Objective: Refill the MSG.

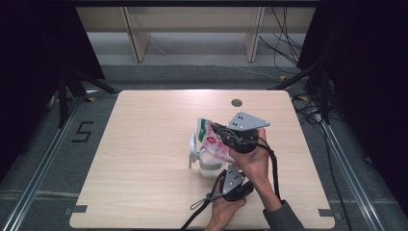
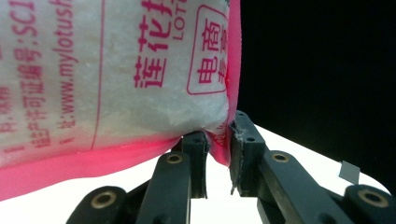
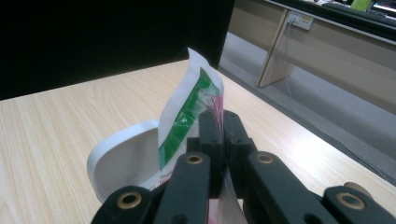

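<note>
- The bag point(image 1: 211, 139) shows white with pink-red print and a green patch by its top edge; up close its bottom seam glows solid pink point(image 2: 70, 163), with red Chinese characters and Latin lettering across the white.
- The container point(image 1: 204, 161) under it reads plain white, rim and all.
- The table point(image 1: 144, 144) is pale wood with a fine straight grain, one dark round hole near its far edge.
- Both grippers, left point(image 1: 226, 166) and right point(image 1: 219, 132), are black with brass-coloured pins and grey plates on top.
- The sleeve point(image 1: 284, 219) is grey.
- The floor is grey, with a black "5" marked on it.
</note>
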The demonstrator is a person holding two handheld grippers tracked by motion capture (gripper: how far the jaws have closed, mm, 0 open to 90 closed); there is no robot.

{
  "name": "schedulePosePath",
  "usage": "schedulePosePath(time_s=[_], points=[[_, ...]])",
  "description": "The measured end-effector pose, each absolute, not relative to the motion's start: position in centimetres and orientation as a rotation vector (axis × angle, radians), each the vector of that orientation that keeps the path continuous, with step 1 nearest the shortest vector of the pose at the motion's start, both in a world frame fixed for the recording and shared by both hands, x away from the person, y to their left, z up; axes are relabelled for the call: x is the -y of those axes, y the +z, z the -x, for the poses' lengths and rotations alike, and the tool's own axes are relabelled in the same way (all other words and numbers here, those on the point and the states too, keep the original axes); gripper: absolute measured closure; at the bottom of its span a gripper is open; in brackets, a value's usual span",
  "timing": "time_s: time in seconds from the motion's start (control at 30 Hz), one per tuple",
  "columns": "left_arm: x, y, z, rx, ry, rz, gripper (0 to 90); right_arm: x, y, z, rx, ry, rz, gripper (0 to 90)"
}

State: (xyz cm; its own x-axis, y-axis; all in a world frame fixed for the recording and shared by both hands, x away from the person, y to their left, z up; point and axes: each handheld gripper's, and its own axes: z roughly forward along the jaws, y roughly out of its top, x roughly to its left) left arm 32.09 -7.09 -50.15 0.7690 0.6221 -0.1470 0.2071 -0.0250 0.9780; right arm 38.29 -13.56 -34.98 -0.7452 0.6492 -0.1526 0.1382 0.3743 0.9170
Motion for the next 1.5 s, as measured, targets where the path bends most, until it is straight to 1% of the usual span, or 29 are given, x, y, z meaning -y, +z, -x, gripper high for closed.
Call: schedulePosePath(time_s=[0.1,0.17,1.47,1.5], points=[[7.17,-50.23,-32.15,-0.672,0.371,-1.576,77.9,13.60,-34.95,-38.28,-2.146,1.359,-0.678,89.7],[7.09,-50.15,-32.08,-0.681,0.375,-1.594,77.8,13.66,-34.92,-38.34,-2.143,1.352,-0.667,89.7],[7.13,-50.13,-32.11,-0.678,0.373,-1.586,77.9,13.74,-34.82,-38.24,-2.155,1.364,-0.681,89.7],[7.26,-50.17,-32.11,-0.681,0.364,-1.560,77.9,13.73,-34.82,-38.22,-2.155,1.362,-0.683,89.7]])
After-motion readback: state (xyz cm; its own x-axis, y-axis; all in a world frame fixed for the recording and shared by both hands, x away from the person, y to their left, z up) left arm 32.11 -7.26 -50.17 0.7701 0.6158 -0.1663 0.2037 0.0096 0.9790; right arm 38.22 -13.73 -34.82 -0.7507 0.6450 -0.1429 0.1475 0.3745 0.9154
